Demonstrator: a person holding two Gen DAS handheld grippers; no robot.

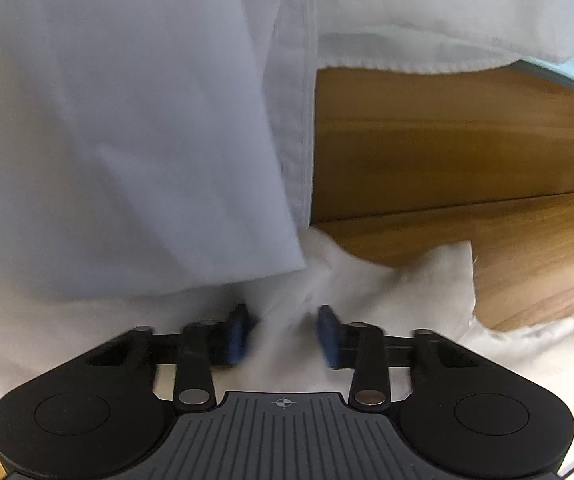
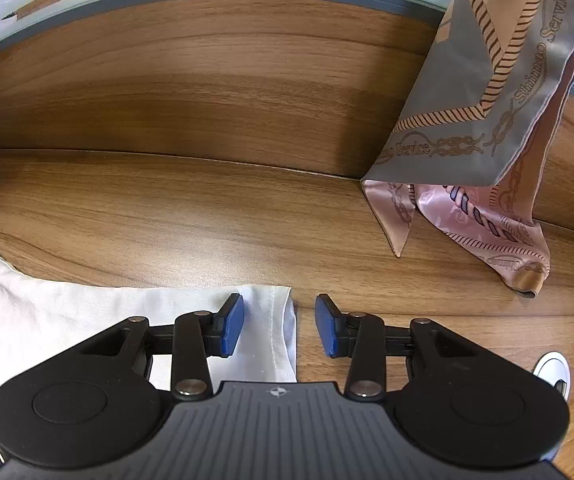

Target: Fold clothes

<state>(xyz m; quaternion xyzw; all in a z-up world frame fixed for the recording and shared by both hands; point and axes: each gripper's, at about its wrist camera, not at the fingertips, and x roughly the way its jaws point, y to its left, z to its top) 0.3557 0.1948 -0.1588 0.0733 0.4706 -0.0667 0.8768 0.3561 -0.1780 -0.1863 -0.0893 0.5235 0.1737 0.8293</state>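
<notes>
- Left claw [image 1: 285, 332]: jaws part-open astride a bunched ridge of the white garment [image 1: 127, 140], pads not visibly pressing; pinch fully before lifting.
- Right claw [image 2: 279, 330]: part-open, empty, straddling the garment's hemmed corner [image 2: 283, 320] on the worktop [image 2: 207, 220]; close on that corner.

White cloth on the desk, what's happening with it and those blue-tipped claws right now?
Left gripper: fingers astride bunched white garment, not clamped. Right gripper open over garment's hemmed edge. Patterned scarf off to the side, clear.
</notes>
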